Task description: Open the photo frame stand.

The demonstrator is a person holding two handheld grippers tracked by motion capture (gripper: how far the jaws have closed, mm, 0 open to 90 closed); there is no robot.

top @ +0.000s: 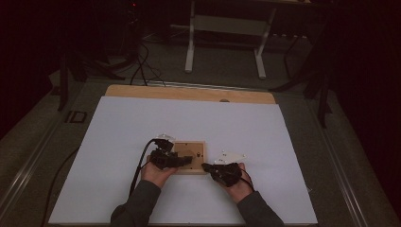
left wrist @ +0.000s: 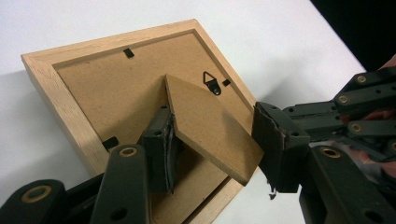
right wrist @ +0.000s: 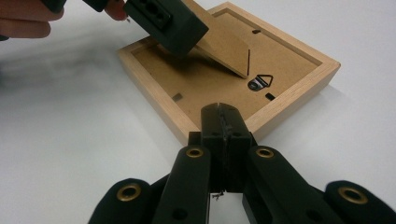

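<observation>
In the high view, I see the wooden picture frame (top: 190, 157) lying back side up on the white worktop (top: 118, 142), a little below the centre. My left gripper (top: 182, 160) is over its left part, and my right gripper (top: 208, 167) is at its lower right corner.

In the left gripper view, the jaws stand spread around the raised stand flap (left wrist: 210, 126), one on each side; I cannot tell if they press it.

In the right gripper view, the jaws are pressed together just before the near edge of the frame, low in the centre.
</observation>
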